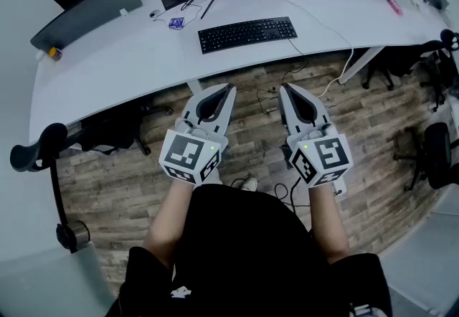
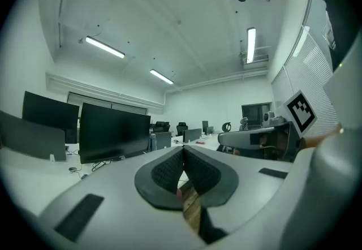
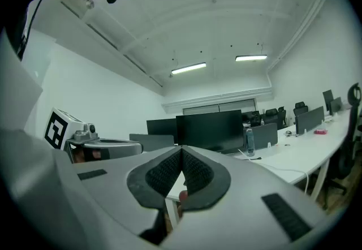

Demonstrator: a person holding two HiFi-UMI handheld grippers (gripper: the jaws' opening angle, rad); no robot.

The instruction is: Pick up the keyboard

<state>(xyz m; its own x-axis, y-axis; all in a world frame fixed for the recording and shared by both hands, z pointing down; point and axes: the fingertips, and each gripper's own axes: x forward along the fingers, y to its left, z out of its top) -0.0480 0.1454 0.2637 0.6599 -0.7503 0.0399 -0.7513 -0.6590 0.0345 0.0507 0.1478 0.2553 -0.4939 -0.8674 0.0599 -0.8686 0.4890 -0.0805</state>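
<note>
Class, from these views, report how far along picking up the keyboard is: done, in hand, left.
Done: nothing yet; the keyboard lies untouched on the desk. In hand: nothing; the left hand-held gripper and right hand-held gripper are shut and empty, short of the desk edge. Left: reach in, open, grasp and lift it.

My right gripper, jaws pressed together with nothing between them, points level toward a long white desk. A wide black monitor stands at the far side straight ahead, with a water bottle just to its right. My left gripper hangs alongside at left, its marker cube turned toward the lens. Two ceiling lights glow overhead. Office chairs sit at the far right.
</note>
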